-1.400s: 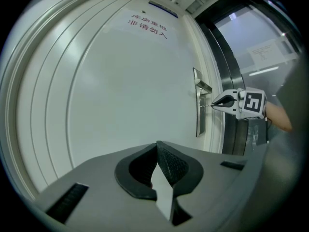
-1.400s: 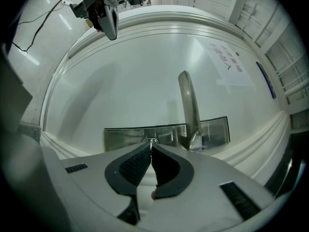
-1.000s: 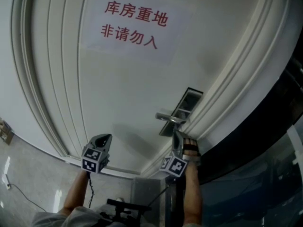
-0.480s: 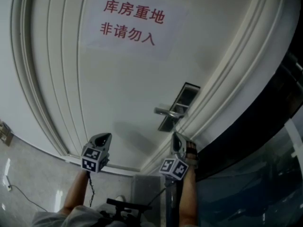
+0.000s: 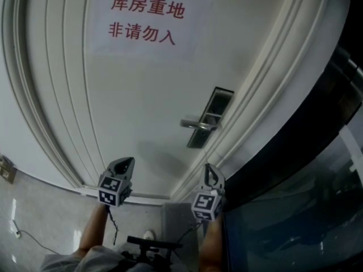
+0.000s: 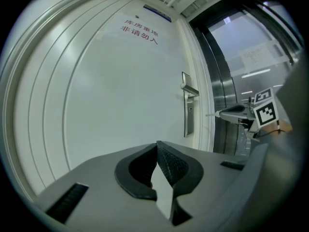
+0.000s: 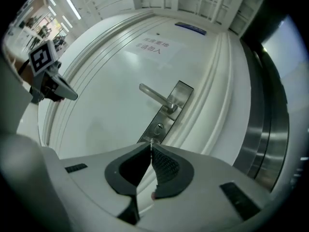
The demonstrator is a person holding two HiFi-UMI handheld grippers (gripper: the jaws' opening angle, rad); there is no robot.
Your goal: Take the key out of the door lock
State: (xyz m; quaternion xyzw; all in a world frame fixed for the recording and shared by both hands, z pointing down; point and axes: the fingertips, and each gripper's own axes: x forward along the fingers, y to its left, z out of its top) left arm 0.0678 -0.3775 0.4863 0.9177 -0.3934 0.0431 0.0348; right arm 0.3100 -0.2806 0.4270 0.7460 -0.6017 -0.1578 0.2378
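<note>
White panelled door (image 5: 142,95) fills the head view, with a paper sign (image 5: 144,21) in red characters high on it. Steel lock plate (image 5: 211,117) sits near the door's right edge; lever handle (image 5: 195,124) juts left from it. Keyhole (image 7: 158,127) lies below the lever on the plate and shows bare in the right gripper view.

Right gripper (image 5: 207,168): jaws pressed together on the key (image 6: 212,114). Thin blade pokes out past the tips, seen from the side in the left gripper view and end-on as a bright sliver in the right gripper view. Key is clear of the lock, apart from the plate, blade aimed toward the keyhole. In the head view this gripper sits below the plate.

Left gripper (image 5: 128,162): jaws together at the tips, nothing between them. It hangs in front of the plain door panel, well left of the plate, apart from the right gripper.

Dark metal-and-glass frame (image 5: 295,152) borders the door on the right
</note>
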